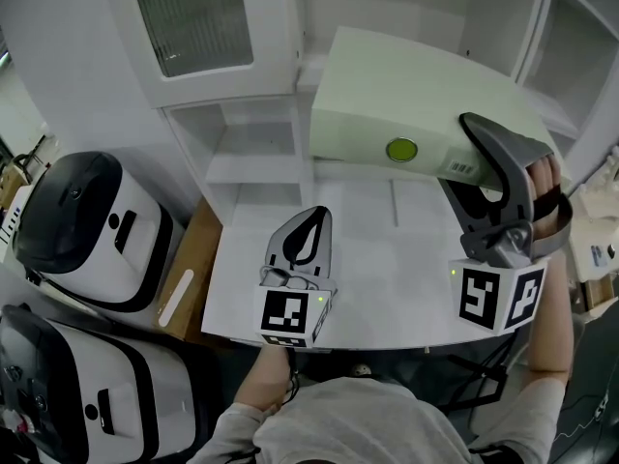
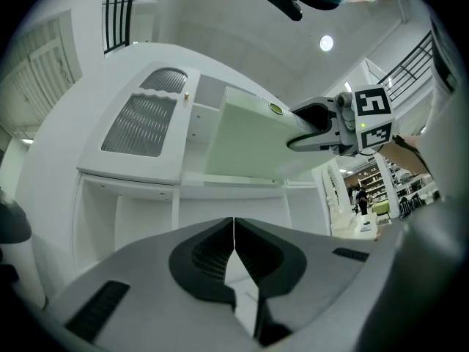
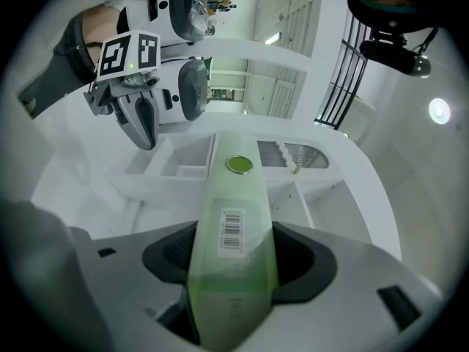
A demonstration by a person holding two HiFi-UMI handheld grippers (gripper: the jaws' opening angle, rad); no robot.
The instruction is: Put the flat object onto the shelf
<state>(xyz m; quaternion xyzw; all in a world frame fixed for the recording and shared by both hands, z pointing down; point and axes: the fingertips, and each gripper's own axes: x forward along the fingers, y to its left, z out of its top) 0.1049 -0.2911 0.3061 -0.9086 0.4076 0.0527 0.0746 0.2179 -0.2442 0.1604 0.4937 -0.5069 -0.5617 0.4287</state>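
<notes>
Near the white shelf, right claw clamps the pale green flat object.

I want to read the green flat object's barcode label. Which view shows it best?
Right gripper view: the barcode label faces the camera, large. Head view shows it tiny; left gripper view doesn't show it.

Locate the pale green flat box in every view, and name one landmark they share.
Head view: flat box upper right, tilted, its right end in the right claw.
Left gripper view: flat box just above centre, slanting.
Right gripper view: flat box at centre, between the jaws.
Shared landmark: the ribbed-glass cabinet door.
</notes>
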